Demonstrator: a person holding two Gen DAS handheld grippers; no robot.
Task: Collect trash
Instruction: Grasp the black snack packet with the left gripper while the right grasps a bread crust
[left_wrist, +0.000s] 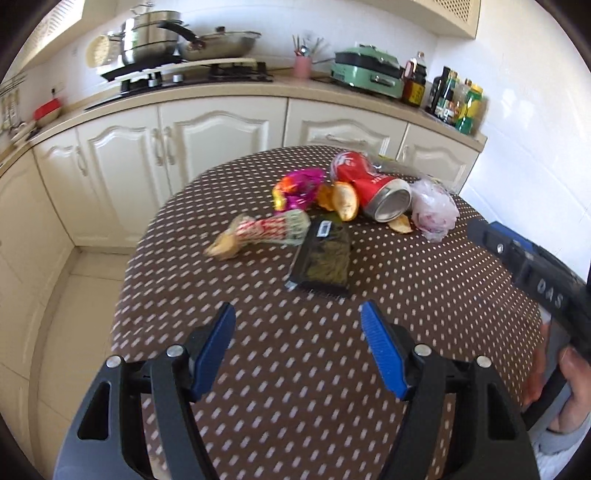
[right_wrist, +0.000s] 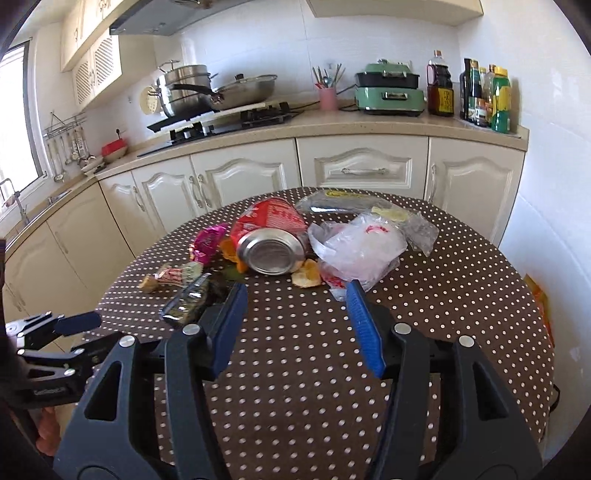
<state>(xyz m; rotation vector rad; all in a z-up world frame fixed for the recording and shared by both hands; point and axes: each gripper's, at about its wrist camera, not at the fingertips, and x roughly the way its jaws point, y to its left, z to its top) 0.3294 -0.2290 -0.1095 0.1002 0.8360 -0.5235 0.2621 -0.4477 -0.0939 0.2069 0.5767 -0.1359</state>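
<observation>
Nothing looks collected yet: the left hand-held gripper (left_wrist: 297, 325) and right hand-held gripper (right_wrist: 297, 306) hover wide open and empty, the trash pile (right_wrist: 273, 243) ahead on the bench (right_wrist: 443, 295).

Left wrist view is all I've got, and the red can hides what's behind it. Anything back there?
Observer: Yes, a dark wrapper with a yellow label lies behind the red can, near the far edge of the table.
Operator: Is the right gripper holding anything?
Observer: No, the right gripper is open and empty.
Operator: Anything off the table?
Observer: Something orange-yellow shows beyond the table's right edge; I can't tell what.
</observation>
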